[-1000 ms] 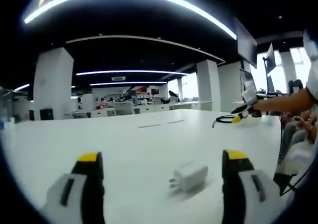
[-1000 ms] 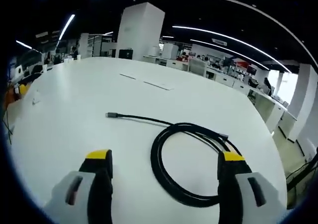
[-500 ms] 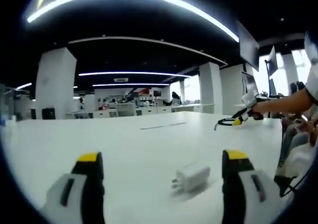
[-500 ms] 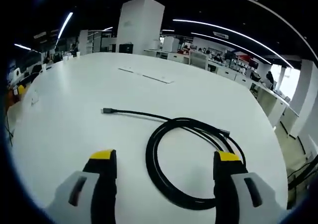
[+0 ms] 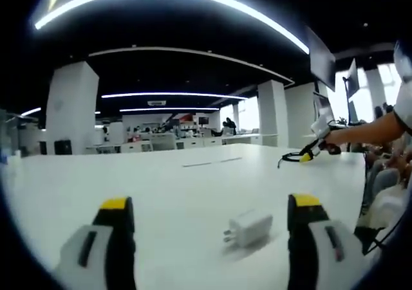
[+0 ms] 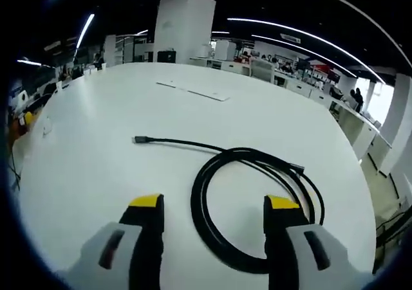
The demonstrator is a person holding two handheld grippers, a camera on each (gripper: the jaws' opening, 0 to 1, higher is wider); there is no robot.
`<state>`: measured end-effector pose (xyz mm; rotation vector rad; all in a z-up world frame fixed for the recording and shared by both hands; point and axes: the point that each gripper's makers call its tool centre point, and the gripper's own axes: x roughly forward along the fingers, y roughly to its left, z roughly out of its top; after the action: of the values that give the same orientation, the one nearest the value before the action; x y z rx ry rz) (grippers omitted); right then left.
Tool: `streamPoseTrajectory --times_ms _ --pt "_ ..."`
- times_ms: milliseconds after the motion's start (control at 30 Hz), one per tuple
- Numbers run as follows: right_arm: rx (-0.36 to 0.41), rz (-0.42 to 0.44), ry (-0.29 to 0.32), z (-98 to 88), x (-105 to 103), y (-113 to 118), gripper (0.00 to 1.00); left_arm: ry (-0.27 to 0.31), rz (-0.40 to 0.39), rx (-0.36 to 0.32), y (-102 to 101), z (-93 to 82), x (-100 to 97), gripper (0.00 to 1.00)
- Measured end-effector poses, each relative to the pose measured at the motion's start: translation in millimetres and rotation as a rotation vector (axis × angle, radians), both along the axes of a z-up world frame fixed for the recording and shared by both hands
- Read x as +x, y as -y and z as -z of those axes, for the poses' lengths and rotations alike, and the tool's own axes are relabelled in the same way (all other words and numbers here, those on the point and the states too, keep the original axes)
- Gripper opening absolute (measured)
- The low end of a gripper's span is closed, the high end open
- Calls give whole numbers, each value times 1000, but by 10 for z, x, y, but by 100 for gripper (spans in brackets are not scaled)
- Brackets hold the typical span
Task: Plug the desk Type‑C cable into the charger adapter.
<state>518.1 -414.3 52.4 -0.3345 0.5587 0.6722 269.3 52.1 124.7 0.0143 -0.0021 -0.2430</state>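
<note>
Right gripper (image 6: pixel 212 206), jaws spread and empty, hovers over the coiled Type-C cable (image 6: pixel 251 206) mid-table (image 6: pixel 84 168), plug end (image 6: pixel 139 139) trailing forward-left; left gripper (image 5: pixel 209 206), likewise spread, flanks the charger adapter (image 5: pixel 248 229).

No text, label, brand, number or sign can be read in either view. No marking can be made out on the white charger adapter (image 5: pixel 250 229), and none on the black cable (image 6: pixel 248 203); the distant signs in the hall are too small and blurred.
</note>
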Motion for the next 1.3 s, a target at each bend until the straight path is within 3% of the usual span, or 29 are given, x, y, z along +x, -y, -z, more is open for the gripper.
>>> streamPoseTrajectory --times_ms 300,567,1300 --pt "27 -17 -40 -11 -3 -37 41 7 -13 -1 -50 -25 -26 99" --pt "40 1 -70 28 24 -5 35 8 -22 -5 -83 -24 -46 99" --pt "50 -31 -123 68 -172 -162 12 -2 -20 -3 -79 -6 -60 99"
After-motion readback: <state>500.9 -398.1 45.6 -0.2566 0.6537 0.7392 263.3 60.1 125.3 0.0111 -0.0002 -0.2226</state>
